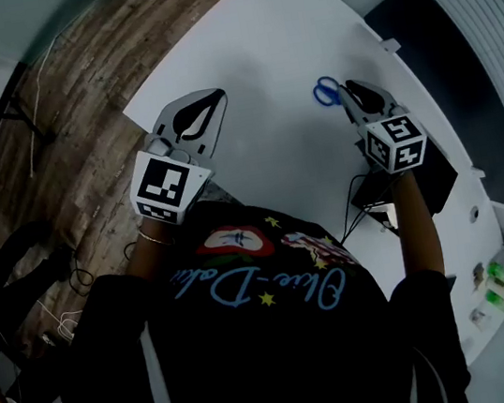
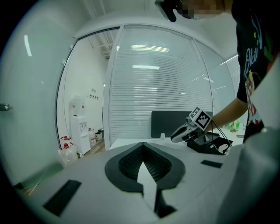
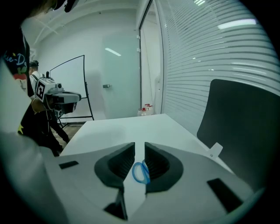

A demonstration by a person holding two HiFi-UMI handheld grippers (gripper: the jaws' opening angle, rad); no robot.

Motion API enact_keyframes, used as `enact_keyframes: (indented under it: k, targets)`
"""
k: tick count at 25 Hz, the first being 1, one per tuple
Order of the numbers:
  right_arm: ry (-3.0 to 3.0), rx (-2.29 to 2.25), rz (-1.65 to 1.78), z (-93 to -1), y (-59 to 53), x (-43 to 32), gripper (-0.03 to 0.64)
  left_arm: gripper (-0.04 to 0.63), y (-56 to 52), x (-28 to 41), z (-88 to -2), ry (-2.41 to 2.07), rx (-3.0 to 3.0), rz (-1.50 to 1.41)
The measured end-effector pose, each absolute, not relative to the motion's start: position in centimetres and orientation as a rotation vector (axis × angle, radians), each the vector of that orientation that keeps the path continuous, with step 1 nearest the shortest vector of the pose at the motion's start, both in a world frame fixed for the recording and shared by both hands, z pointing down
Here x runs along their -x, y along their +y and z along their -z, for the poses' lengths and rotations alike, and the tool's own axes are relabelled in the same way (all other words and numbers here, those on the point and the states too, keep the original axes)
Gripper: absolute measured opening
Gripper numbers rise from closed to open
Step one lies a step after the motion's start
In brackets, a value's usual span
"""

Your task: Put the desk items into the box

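Wood floor (image 1: 88,127) bordered the white counter (image 1: 274,40); slatted blinds (image 3: 205,48) hung lowered; a water dispenser (image 2: 80,127) stood far off.

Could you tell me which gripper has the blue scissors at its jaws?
The right gripper: the blue scissors show in the gap of its parted jaws, while the left gripper is shut and empty.

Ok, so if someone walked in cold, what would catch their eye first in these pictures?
Most likely the blue-handled scissors, the one spot of colour on the white table. They lie just ahead of the right claw, whose jaws stand apart with the handle loops showing between them. Next comes the left claw, shut and empty, near the table's left edge.
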State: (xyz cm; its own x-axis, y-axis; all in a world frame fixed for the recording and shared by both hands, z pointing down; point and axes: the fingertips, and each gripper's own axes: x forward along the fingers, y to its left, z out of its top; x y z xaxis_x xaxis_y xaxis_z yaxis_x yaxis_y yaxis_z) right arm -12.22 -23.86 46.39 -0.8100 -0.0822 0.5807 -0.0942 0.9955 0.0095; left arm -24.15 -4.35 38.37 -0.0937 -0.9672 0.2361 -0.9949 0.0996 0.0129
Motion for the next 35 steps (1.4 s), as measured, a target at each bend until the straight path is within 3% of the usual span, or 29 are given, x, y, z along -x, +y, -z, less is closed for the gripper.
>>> enact_keyframes:
  k: [35]
  targets:
    - [-2.047, 0.276, 0.256, -57.3, -24.5, 13.6, 0.123, 0.008, -5.5, 27.8, -41.8, -2.192, -1.821, -0.229]
